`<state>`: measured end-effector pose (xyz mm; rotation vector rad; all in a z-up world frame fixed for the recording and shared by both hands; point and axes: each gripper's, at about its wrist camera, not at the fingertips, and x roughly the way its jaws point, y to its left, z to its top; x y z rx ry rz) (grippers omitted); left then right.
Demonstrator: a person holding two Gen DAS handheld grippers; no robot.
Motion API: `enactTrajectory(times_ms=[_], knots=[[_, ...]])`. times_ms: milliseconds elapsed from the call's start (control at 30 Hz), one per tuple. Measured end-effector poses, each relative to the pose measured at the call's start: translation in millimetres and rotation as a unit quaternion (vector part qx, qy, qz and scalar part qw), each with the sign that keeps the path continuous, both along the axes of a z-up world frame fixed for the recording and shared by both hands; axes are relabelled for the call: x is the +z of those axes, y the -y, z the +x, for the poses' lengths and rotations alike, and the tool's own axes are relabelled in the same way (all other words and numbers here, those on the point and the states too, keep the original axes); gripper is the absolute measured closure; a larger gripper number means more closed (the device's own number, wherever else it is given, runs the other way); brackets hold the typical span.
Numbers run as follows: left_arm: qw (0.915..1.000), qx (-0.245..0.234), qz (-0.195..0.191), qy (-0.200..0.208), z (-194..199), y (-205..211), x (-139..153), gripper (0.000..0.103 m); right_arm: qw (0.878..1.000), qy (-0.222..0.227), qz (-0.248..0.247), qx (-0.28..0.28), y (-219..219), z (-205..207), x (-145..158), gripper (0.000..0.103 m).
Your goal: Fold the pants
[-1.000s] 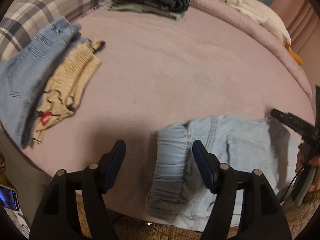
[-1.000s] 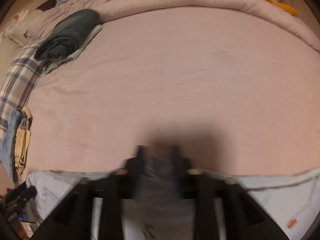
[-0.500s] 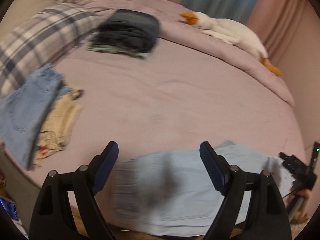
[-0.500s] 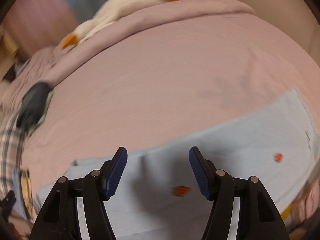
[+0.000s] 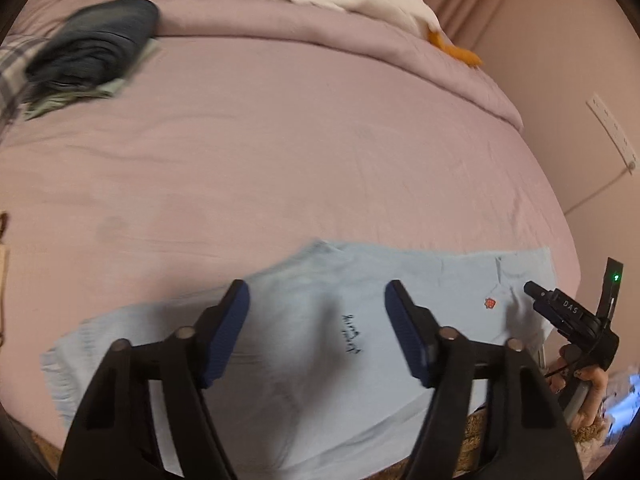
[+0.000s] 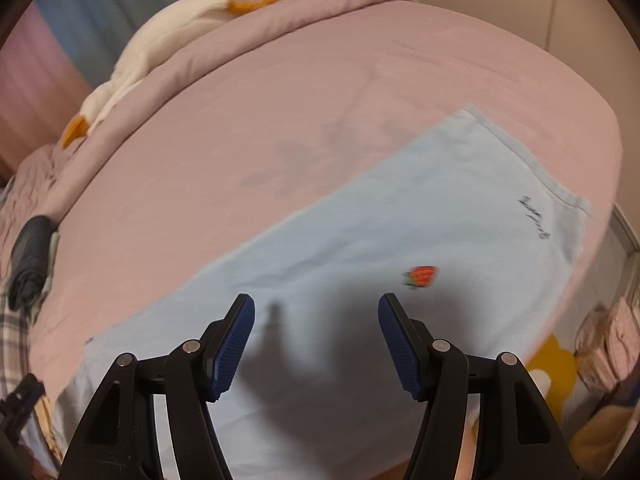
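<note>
Pants (image 5: 320,320) spread flat at the bed's (image 5: 280,152) six o'clock edge — ready for folding — under left gripper (image 5: 316,328) and right gripper (image 6: 316,340), jaws apart, empty.

I have both tongs angled steeply downward. My left tongs (image 5: 317,334) have just been closing, yet the blue pads (image 5: 224,336) stand apart with nothing pinched between them. My right tongs (image 6: 316,346) gape about as wide — empty too. In the left view a hand (image 5: 588,380) grips the right tool's handle at the frame's right edge.
</note>
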<state>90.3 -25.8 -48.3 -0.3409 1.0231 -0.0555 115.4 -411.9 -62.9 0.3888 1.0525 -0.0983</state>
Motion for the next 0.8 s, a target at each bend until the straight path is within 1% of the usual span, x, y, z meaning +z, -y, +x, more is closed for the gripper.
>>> enactTrajectory(times_ms=[33, 67, 100, 200, 267, 367, 500, 567, 800], knots=[[1.0000, -0.002, 0.002, -0.004, 3, 6, -5, 0.053, 1.000, -0.004, 0.000, -0.005, 3, 0, -3, 0.039], [0.9999, -0.002, 0.003, -0.010, 7, 9, -11, 0.073, 1.000, -0.010, 0.000, -0.008, 6, -2, -6, 0.039], [0.9998, -0.008, 0.007, -0.018, 12, 12, -20, 0.083, 1.000, -0.017, 0.003, -0.009, 10, -4, -11, 0.039], [0.9986, -0.016, 0.010, -0.050, 20, 19, -42, 0.083, 1.000, -0.021, 0.003, -0.002, 6, -2, -17, 0.039], [0.9974, -0.009, -0.006, -0.071, 22, 16, -57, 0.083, 1.000, -0.020, -0.012, 0.004, 1, 0, -17, 0.039], [0.9979, -0.005, -0.026, -0.059, 21, 8, -58, 0.083, 0.999, -0.022, -0.028, 0.003, -2, 7, -18, 0.039], [0.9968, -0.005, -0.049, -0.063, 20, -4, -60, 0.084, 0.999, -0.020, -0.036, 0.000, -7, 12, -20, 0.038], [0.9966, -0.003, -0.053, -0.063, 20, -7, -61, 0.085, 0.999, -0.019, -0.040, 0.000, -11, 15, -21, 0.036], [0.9977, -0.011, -0.029, -0.060, 19, 5, -61, 0.085, 0.999, -0.018, -0.046, -0.002, -10, 18, -24, 0.036]])
